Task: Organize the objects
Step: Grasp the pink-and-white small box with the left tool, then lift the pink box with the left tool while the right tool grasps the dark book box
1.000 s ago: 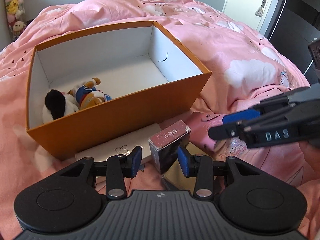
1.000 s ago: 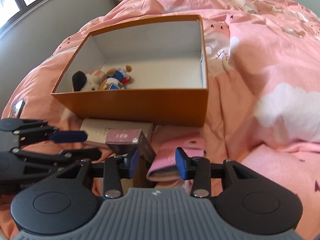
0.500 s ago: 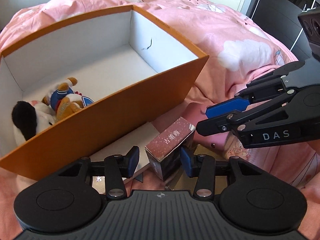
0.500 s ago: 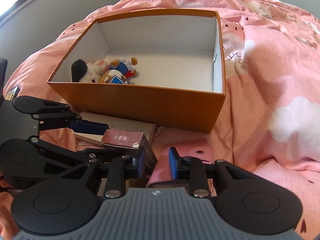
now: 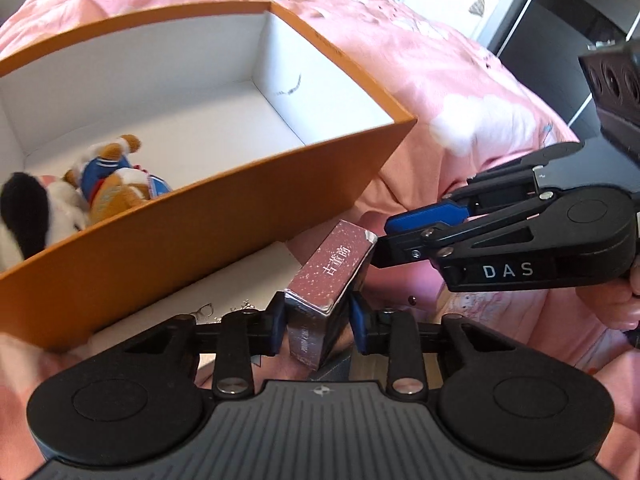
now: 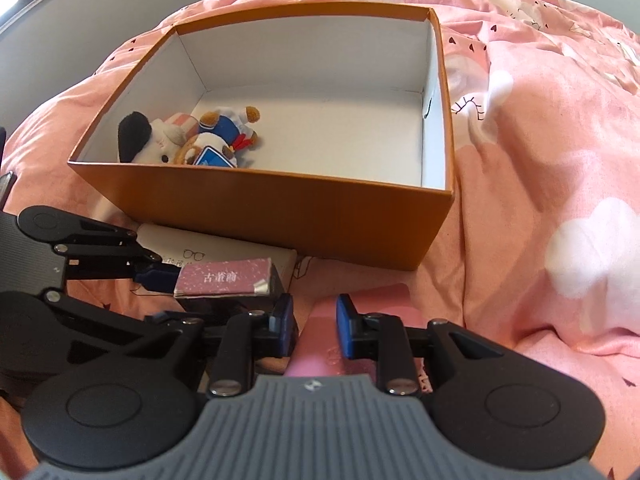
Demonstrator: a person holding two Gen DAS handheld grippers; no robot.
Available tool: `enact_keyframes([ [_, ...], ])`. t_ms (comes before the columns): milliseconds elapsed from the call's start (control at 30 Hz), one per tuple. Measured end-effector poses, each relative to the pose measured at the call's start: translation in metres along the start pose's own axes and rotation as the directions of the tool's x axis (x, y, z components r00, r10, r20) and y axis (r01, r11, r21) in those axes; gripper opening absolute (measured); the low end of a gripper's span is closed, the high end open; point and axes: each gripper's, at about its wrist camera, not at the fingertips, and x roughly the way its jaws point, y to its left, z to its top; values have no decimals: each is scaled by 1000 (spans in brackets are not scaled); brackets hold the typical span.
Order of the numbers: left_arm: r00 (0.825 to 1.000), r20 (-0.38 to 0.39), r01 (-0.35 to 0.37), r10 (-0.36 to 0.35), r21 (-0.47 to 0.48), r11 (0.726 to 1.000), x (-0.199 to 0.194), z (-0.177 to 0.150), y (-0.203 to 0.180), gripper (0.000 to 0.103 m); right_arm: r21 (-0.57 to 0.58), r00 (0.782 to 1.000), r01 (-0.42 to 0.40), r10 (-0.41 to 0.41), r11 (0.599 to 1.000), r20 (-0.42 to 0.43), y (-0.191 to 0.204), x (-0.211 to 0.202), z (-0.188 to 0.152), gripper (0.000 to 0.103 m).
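My left gripper (image 5: 318, 326) is shut on a small dark pink box with white characters (image 5: 330, 272), held just in front of the orange storage box (image 5: 240, 196). The small box also shows in the right wrist view (image 6: 224, 280). My right gripper (image 6: 314, 330) is shut on a pink wallet (image 6: 356, 308), lifted off the bed. In the left wrist view the right gripper (image 5: 404, 232) sits just right of the small box. The orange box (image 6: 280, 216) holds plush toys (image 6: 188, 140) at its left end.
A flat white box with a glasses print (image 6: 208, 250) lies on the pink duvet (image 6: 540, 160) against the orange box's front wall. A door and dark furniture (image 5: 560, 8) stand beyond the bed on the right.
Both grippers closed: the left on the small pink box, the right on the pink wallet. Both have risen and moved closer to the orange box.
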Motion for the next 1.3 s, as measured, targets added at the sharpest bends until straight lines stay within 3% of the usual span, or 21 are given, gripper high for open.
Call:
enact_keyframes([
  [100,999,40,-31,34,-57,998,-18,-4,-1,33,-6,1000,-18,18,1000,14,2,-12,-1,27],
  [167,997,60,-46,51,-91,995,-32,-7,0,25,-12,999,-41,41,999,12,4,-20,-3,27],
  [267,990,80,-102,112,-119,988,-50,-11,1,25,-52,997,-75,73,996,-32,14,-27,-9,27],
  [500,988,90,-108,123,-162,981,-79,-17,3,25,-200,989,-75,48,977,-138,48,-22,-34,21],
  [633,987,84,-120,134,-161,980,-94,-24,1,25,-258,977,-157,113,953,-179,65,-16,-45,22],
  [700,987,83,-121,136,-163,979,-99,-27,0,25,-278,973,-190,141,942,-185,71,-15,-47,27],
  [767,987,82,-126,140,-161,979,-102,-29,0,25,-333,981,-147,95,931,-168,76,-16,-48,46],
  [867,989,74,-115,129,-169,979,-101,-32,0,25,-489,984,-137,62,861,-167,82,-17,-47,53],
  [900,990,73,-110,124,-173,979,-101,-33,0,25,-551,983,-143,56,822,-173,84,-15,-47,54],
  [967,990,80,-103,119,-178,979,-102,-34,-2,25,-662,980,-157,33,733,-197,86,-10,-47,70],
  [1100,989,93,-95,113,-181,979,-103,-32,-5,25,-790,970,-195,-4,582,-243,97,3,-39,80],
  [1200,989,95,-94,113,-183,979,-101,-30,-5,25,-803,941,-276,-21,529,-337,102,18,-34,80],
  [1300,989,95,-92,110,-181,979,-100,-29,-6,25,-839,930,-274,-93,470,-356,106,34,-38,80],
])
